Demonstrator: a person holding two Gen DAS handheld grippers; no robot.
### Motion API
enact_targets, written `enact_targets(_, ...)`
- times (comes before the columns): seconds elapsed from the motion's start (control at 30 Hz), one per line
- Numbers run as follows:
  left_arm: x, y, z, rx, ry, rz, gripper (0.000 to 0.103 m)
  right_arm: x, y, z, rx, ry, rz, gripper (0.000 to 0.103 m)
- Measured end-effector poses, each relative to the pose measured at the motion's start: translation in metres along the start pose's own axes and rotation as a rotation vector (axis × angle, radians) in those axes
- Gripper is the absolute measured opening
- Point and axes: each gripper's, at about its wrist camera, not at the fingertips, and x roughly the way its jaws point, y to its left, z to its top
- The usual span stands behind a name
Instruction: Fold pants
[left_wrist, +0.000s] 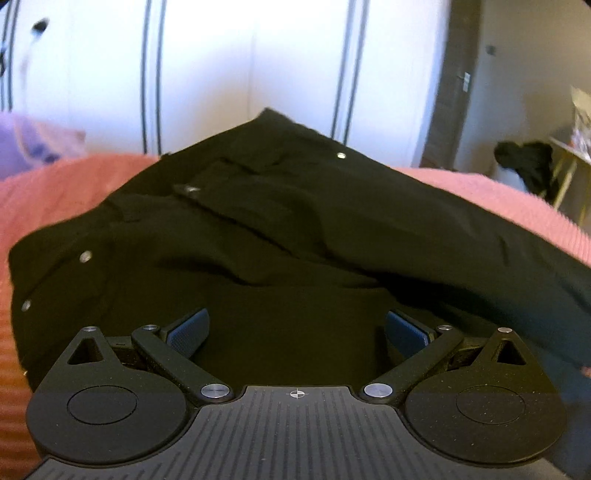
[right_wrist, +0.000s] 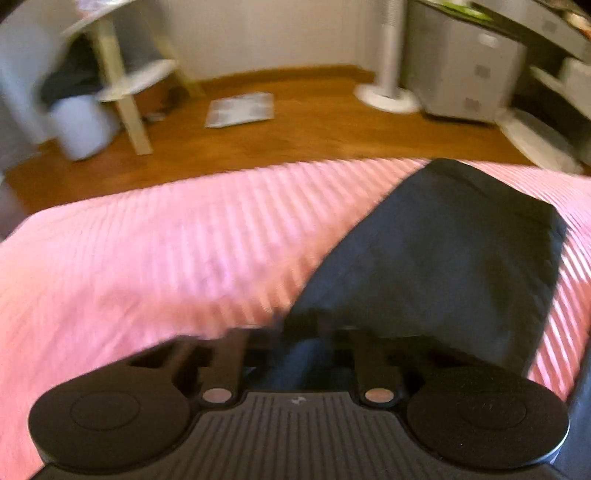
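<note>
Black pants (left_wrist: 280, 229) lie on a pink ribbed bedspread (left_wrist: 55, 184), waist end with metal studs and a button toward the far side. My left gripper (left_wrist: 297, 328) is open, its blue pads (left_wrist: 188, 332) spread wide just over the dark cloth. In the right wrist view a pant leg (right_wrist: 443, 251) stretches away to its hem at the right. My right gripper (right_wrist: 325, 332) looks shut on the edge of that leg; the view is blurred.
White wardrobe doors (left_wrist: 258, 66) stand behind the bed. A wooden floor (right_wrist: 295, 133) lies beyond the bed edge, with a paper (right_wrist: 240, 109), a fan base (right_wrist: 388, 98), a white shelf unit (right_wrist: 125, 85) and grey drawers (right_wrist: 465, 66).
</note>
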Motion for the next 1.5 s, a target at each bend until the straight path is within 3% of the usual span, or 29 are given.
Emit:
enact_targets(0.07, -0.010, 0.008, 0.009, -0.041, -0.021, -0.004, 0.103, -0.037, -0.025, -0.017, -0.008, -0.092, 0.118, 0.007)
enact_targets(0.13, -0.030, 0.015, 0.022, -0.076, -0.131, -0.021, 0.103, -0.073, -0.062, -0.043, -0.001, -0.150, 0.225, 0.007)
enact_targets(0.2, -0.046, 0.011, 0.039, -0.053, -0.272, -0.086, 0.103, -0.106, -0.099, -0.079, -0.003, -0.182, 0.306, 0.007)
enact_targets(0.27, -0.043, -0.004, 0.057, -0.007, -0.315, -0.179, 0.103, -0.126, -0.135, -0.121, 0.006, -0.181, 0.350, 0.007)
enact_targets(0.3, -0.033, -0.012, 0.068, 0.000, -0.280, -0.247, 0.103, -0.125, -0.151, -0.139, 0.010, -0.157, 0.354, 0.006)
enact_targets(0.37, 0.003, -0.031, 0.092, -0.058, -0.106, -0.380, 0.103, -0.110, -0.178, -0.167, 0.050, -0.087, 0.378, 0.004)
enact_targets(0.43, 0.042, -0.051, 0.110, -0.126, 0.057, -0.427, 0.102, -0.102, -0.192, -0.184, 0.102, -0.044, 0.392, 0.002)
enact_targets(0.5, 0.069, -0.070, 0.120, -0.143, 0.110, -0.485, 0.102, -0.103, -0.195, -0.186, 0.083, -0.061, 0.415, 0.002)
enact_targets(0.57, 0.100, -0.093, 0.128, -0.152, 0.181, -0.502, 0.094, -0.102, -0.193, -0.182, 0.074, -0.046, 0.414, 0.003)
enact_targets(0.63, 0.134, -0.112, 0.136, -0.184, 0.262, -0.504, 0.062, -0.100, -0.193, -0.179, 0.078, -0.028, 0.419, 0.003)
enact_targets(0.77, 0.195, -0.142, 0.133, -0.252, 0.418, -0.508, 0.040, -0.096, -0.197, -0.181, 0.062, -0.025, 0.428, 0.003)
enact_targets(0.8, 0.205, -0.146, 0.130, -0.251, 0.445, -0.504, 0.012, -0.093, -0.196, -0.179, 0.064, -0.023, 0.431, 0.003)
enact_targets(0.87, 0.213, -0.142, 0.122, -0.289, 0.465, -0.496, 0.007, -0.089, -0.200, -0.178, 0.079, -0.014, 0.441, 0.003)
enact_targets(1.0, 0.175, -0.114, 0.118, -0.315, 0.366, -0.556, 0.005, -0.098, -0.206, -0.170, 0.081, -0.040, 0.452, 0.003)
enact_targets(1.1, 0.111, -0.090, 0.113, -0.278, 0.244, -0.588, 0.005, -0.120, -0.220, -0.163, 0.106, -0.108, 0.481, 0.002)
enact_targets(1.23, 0.016, -0.040, 0.082, -0.257, 0.160, -0.610, 0.005, -0.152, -0.253, -0.163, 0.120, -0.175, 0.491, 0.002)
enact_targets(1.37, -0.052, 0.005, 0.033, -0.290, 0.178, -0.554, 0.005, -0.175, -0.292, -0.175, 0.103, -0.197, 0.433, 0.000)
enact_targets(1.47, -0.072, 0.022, -0.002, -0.257, 0.243, -0.498, 0.008, -0.175, -0.311, -0.186, 0.053, -0.171, 0.317, 0.000)
enact_targets(1.5, -0.073, 0.026, -0.008, -0.256, 0.271, -0.487, 0.014, -0.175, -0.315, -0.189, 0.030, -0.146, 0.314, 0.002)
